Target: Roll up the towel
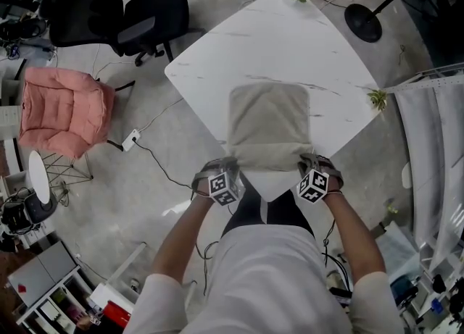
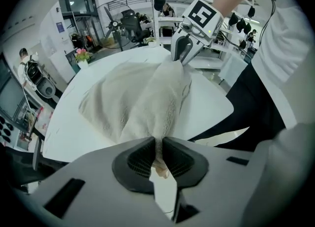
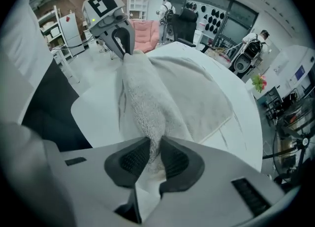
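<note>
Here the left gripper (image 2: 158,145) and right gripper (image 3: 153,155) each have jaws pinching a near corner of the beige towel (image 1: 270,124), its near edge raised off the white surface (image 1: 290,39).

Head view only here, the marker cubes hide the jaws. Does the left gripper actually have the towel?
Observer: Yes. The left gripper view shows the left gripper shut on the towel, cloth pinched between its jaws.
Operator: Right one?
Observer: Same; the right gripper is shut on the towel edge, cloth between its jaws.
Operator: Edge flat?
Observer: No, it is bunched into a raised ridge running between both grippers.
</note>
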A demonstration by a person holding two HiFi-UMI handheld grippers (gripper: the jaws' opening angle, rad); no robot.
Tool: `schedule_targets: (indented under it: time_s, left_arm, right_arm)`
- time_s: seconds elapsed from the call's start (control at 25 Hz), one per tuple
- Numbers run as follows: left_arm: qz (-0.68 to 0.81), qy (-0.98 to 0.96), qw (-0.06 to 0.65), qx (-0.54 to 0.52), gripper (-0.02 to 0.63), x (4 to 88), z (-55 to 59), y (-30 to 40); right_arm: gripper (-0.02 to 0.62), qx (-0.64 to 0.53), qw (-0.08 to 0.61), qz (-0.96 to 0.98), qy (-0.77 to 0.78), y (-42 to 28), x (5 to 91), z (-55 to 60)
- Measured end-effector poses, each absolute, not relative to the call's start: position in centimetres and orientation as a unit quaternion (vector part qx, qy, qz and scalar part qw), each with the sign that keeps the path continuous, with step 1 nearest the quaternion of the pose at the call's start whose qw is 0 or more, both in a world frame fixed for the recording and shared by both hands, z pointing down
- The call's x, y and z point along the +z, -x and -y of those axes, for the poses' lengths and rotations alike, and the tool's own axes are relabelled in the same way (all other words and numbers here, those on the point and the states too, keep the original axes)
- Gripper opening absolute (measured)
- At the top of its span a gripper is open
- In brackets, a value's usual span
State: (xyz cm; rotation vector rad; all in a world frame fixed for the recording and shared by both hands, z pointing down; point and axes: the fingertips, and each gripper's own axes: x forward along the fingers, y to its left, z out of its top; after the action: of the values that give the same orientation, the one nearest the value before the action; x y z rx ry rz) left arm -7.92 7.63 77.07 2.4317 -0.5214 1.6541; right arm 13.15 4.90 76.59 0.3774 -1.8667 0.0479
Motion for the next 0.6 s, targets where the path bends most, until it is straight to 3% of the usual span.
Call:
schedule_targets:
  time_s: [0.6]
  left_arm:
    - [0.059,-0.827,0.2,0.521,0.058,75.1,-14.3,7.7]
  right_arm:
    - [0.067,0.158,0.586,0.795,-0.029,-14.0,74.8,-12.7]
